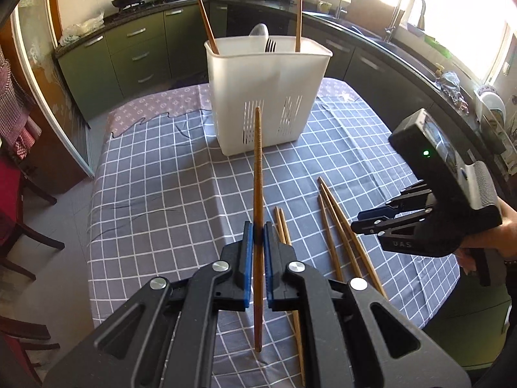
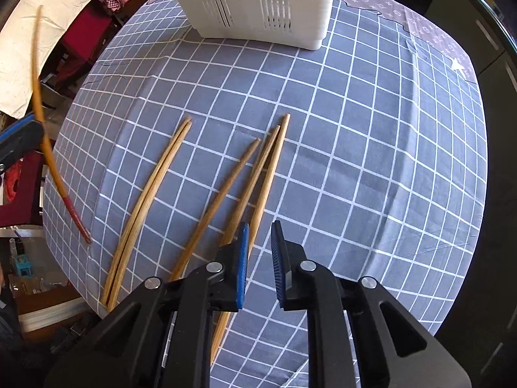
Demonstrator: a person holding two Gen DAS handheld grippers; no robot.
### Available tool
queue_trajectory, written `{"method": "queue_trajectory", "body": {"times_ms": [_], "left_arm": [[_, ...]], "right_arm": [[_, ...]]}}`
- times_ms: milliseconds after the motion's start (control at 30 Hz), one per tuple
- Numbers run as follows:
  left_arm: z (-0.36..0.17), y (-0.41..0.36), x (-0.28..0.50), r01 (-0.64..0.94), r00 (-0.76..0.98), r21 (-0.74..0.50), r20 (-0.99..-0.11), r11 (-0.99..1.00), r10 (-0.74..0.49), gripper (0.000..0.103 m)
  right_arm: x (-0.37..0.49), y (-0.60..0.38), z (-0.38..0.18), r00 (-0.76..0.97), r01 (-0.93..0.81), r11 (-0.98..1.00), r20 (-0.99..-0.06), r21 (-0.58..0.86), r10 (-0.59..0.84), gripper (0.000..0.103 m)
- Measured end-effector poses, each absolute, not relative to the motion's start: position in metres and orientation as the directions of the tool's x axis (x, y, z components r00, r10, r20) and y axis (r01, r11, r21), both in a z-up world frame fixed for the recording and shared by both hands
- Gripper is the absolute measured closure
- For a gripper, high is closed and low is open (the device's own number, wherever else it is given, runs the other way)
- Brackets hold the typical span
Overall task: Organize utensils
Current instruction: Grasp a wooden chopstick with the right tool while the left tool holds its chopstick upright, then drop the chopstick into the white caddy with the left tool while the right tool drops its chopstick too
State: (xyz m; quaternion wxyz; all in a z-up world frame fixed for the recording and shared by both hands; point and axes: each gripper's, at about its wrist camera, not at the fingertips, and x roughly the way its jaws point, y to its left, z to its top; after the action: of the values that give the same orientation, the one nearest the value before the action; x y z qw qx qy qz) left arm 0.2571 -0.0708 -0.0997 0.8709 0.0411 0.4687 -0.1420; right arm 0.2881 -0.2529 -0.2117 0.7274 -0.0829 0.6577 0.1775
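My left gripper (image 1: 257, 226) is shut on a brown chopstick (image 1: 257, 161), which stands nearly upright above the table in front of the white utensil holder (image 1: 268, 97). The holder contains two chopsticks (image 1: 299, 19), a spoon (image 1: 260, 30) and a fork (image 1: 270, 45). Several loose chopsticks (image 2: 145, 200) lie on the checked tablecloth (image 2: 355, 161). My right gripper (image 2: 260, 226) points down over them. Its pads stand a narrow gap apart with only cloth showing between them, and the nearest chopstick (image 2: 269, 168) runs just left of its left pad. The right wrist view also shows the held chopstick (image 2: 42, 123) at far left.
The holder (image 2: 258, 0) stands at the far side of the table. Dark wooden chairs (image 1: 19, 226) stand off the table's left edge. Green kitchen cabinets (image 1: 129, 55) and a counter with a sink (image 1: 394, 32) run behind and to the right.
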Motion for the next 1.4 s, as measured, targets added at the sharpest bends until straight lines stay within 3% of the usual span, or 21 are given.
{"method": "queue_trajectory", "body": {"times_ms": [600, 1033, 1400], "left_arm": [[-0.091, -0.064, 0.247, 0.315, 0.55, -0.088, -0.795, 0.945, -0.257, 0.097], [-0.076, -0.069, 0.241, 0.327, 0.566, -0.072, -0.783, 0.942, -0.257, 0.097], [-0.057, -0.075, 0.236, 0.33, 0.6, -0.034, -0.764, 0.943, -0.238, 0.097]], "right_arm": [[0.299, -0.229, -0.226, 0.057, -0.341, 0.937, -0.993, 0.079, 0.105, 0.095], [0.227, -0.282, -0.118, 0.345, -0.372, 0.904, -0.873, 0.209, 0.344, 0.096], [0.198, -0.3, -0.082, 0.444, -0.4, 0.896, -0.814, 0.193, 0.373, 0.096]]}}
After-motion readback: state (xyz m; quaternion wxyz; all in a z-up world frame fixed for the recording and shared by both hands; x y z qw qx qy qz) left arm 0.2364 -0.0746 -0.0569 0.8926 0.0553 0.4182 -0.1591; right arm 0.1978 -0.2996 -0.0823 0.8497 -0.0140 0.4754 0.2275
